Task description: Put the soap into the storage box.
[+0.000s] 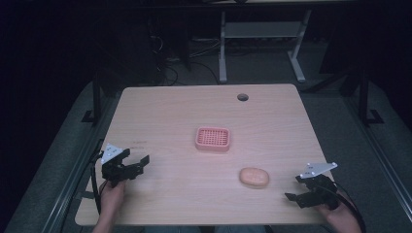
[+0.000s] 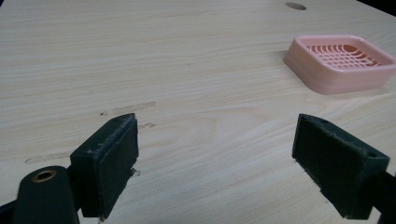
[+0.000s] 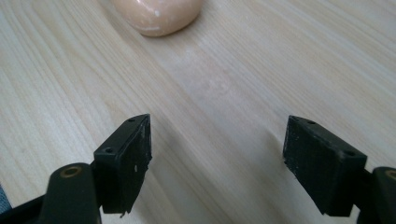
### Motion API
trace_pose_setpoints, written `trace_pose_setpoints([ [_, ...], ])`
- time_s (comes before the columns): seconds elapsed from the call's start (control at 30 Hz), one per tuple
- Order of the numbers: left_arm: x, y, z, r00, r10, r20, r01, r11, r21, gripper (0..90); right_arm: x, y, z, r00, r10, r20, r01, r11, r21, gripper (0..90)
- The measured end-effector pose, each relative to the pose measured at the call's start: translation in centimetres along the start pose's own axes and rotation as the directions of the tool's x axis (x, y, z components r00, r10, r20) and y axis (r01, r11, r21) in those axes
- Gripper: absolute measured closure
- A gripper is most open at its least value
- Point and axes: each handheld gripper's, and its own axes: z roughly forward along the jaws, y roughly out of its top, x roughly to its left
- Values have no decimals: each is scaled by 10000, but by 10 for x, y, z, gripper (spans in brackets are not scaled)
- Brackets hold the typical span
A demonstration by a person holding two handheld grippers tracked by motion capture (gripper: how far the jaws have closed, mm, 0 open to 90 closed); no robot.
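Soap (image 1: 254, 176) on table (image 1: 160, 111), near dish (image 1: 213, 139), just beyond right gripper (image 1: 297, 189), jaws wide, empty. Left gripper (image 1: 138, 162) likewise wide. Best approached low, jaws straddling soap squarely before closing.

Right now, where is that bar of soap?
In the high view the soap lies on the table, right of centre near the front edge, between the pink dish and the right hand-held gripper.

A pale wood-grain surface (image 1: 170, 111) is seen. A pink soap dish (image 1: 213, 139) is topped with a grid pattern. A peach-orange soap bar (image 1: 254, 177) is shown. Both grippers' jaws are black, each carrying a grey plate.
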Motion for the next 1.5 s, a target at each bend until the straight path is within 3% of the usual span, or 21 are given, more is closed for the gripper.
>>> trace_pose_setpoints([
  [0.37,2,-2,-5,9999,-83,-108,82,9999,-73,142,6,10,4,9992,-386,-121,387,9992,80,233],
  [0.57,3,-2,-5,9998,-122,-136,120,9999,-85,142,12,22,4,9961,-882,-81,883,9960,170,231],
  [1.17,3,-1,-5,9999,-83,-109,82,9999,-123,142,12,45,7,9921,-1182,-431,1204,9913,527,223],
  [1.5,3,-1,-6,9998,-161,-125,159,9998,-149,142,17,64,11,9851,-1632,-549,1668,9836,686,223],
])
